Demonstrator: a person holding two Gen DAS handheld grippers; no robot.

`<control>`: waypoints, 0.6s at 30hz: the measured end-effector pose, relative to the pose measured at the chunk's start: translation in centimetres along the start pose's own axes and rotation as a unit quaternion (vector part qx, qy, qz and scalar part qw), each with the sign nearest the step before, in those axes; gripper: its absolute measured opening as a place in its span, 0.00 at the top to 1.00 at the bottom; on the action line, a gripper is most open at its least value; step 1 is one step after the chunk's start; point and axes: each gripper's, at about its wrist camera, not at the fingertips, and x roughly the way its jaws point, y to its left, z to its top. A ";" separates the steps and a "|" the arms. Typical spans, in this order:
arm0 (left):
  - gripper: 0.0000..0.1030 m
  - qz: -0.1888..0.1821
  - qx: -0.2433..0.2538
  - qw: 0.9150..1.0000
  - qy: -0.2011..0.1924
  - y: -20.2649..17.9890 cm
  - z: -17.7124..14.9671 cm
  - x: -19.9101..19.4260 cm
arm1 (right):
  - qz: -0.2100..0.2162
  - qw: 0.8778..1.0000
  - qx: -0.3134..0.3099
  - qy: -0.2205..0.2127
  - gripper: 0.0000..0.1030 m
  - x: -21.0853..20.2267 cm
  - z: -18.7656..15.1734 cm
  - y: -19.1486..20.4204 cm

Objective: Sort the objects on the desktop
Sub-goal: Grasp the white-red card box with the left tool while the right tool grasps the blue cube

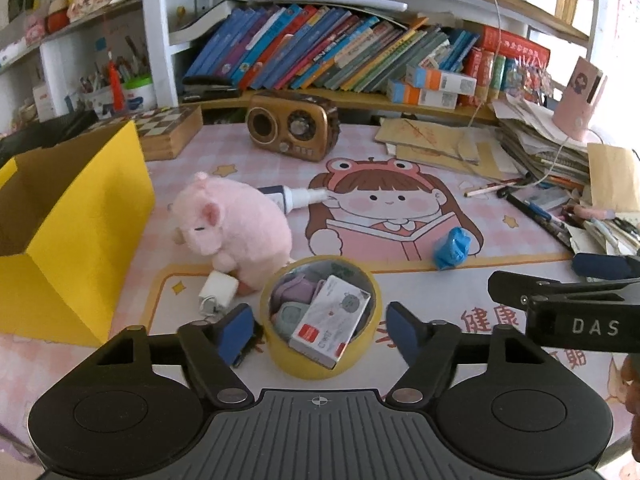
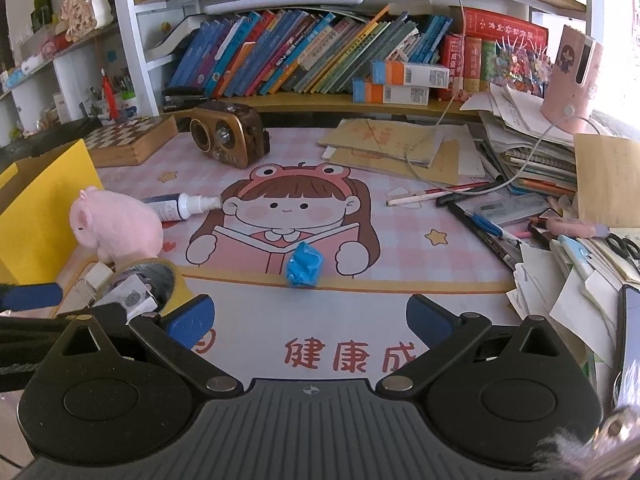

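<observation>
My left gripper [image 1: 320,330] is open, its blue pads on either side of a yellow tape roll [image 1: 280,354] that holds a white and red box [image 1: 330,328] and small items. A pink plush pig [image 1: 236,224], a white charger [image 1: 216,290] and a spray bottle [image 1: 298,196] lie just beyond. A blue crumpled bundle [image 1: 452,248] lies to the right. My right gripper [image 2: 308,320] is open and empty, just short of the blue bundle [image 2: 304,265]. The tape roll [image 2: 170,280] and the pig [image 2: 116,226] show at its left.
An open yellow box [image 1: 80,232] stands at the left. A brown radio [image 1: 294,126] and a chessboard box [image 1: 168,130] sit at the back. Papers, pens and notebooks [image 2: 540,184] pile up on the right. Bookshelves [image 2: 312,52] run behind the pink desk mat [image 2: 400,240].
</observation>
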 end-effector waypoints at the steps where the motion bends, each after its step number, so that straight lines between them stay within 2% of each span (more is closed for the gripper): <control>1: 0.35 0.000 0.003 1.000 0.001 -0.2 0.0 0.2 | -0.001 1.000 -0.001 0.001 0.00 0.0 0.0 -0.1; 3: 0.41 0.001 0.008 1.000 0.003 -0.4 0.0 0.7 | -0.002 1.000 -0.004 0.000 0.00 0.0 -0.2 -0.2; 9: 0.53 0.010 0.034 0.999 0.012 -1.0 0.0 2.2 | -0.006 1.000 -0.005 0.001 0.00 0.0 -0.3 -0.9; 13: 0.56 0.006 0.049 0.999 0.009 -1.3 0.0 2.4 | -0.005 1.000 -0.003 0.006 0.00 0.5 -0.2 -1.2; 15: 0.63 -0.001 0.050 0.999 0.009 -1.3 0.2 2.5 | -0.003 1.000 -0.001 0.009 0.00 0.7 -0.1 -1.3; 16: 0.69 -0.005 0.051 0.999 0.008 -1.3 0.2 2.5 | -0.002 1.000 0.000 0.011 0.00 0.9 0.0 -1.4; 18: 0.73 -0.009 0.054 0.998 0.008 -1.5 0.2 2.5 | 0.001 1.000 0.000 0.014 0.00 1.2 0.1 -1.4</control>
